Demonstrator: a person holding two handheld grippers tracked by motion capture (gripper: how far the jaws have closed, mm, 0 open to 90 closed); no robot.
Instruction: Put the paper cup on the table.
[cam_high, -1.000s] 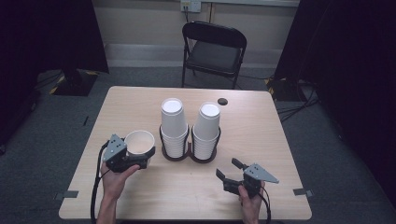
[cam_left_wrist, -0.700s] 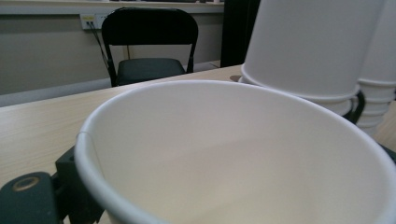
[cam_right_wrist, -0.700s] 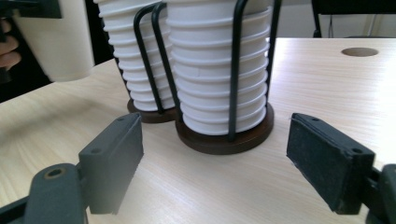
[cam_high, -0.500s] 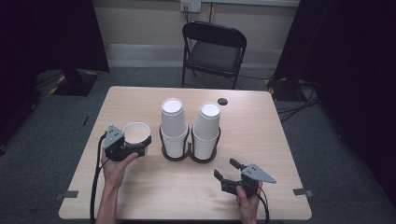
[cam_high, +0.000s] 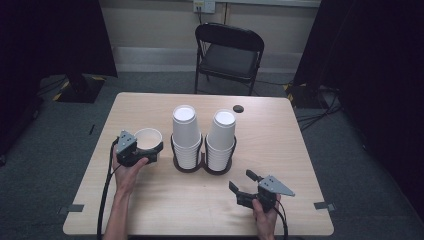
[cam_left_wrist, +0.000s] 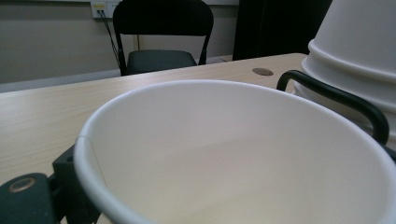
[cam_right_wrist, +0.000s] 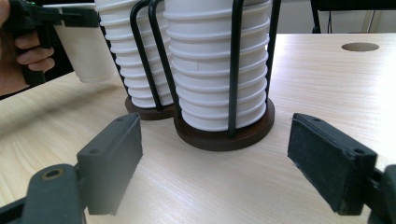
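Paper cup (cam_high: 148, 139): single, white, mouth up, clamped at its rim by the left gripper (cam_high: 143, 150), whose jaws have just been opening a little with the cup wall between them. Location: left part of the wooden table (cam_high: 295, 145), just left of the cup holder (cam_high: 202, 162); the right gripper view shows its base raised off the tabletop.

Cup stacks: two, inverted, each in one ring of the black wire holder; left stack (cam_high: 184, 134), right stack (cam_high: 221, 138).

Right gripper (cam_high: 246, 182): near right of the table, jaws wide apart, nothing between them, pointing at the holder's right ring.

Step in hand, as judged: carrying one separated cup away from the stacks for setting down.

Next move calls for: lowering the cup level until its base meets the table, then opening the jaws fully and backing off without tipping it.

Also present: folding chair (cam_high: 229, 56) beyond the far edge.
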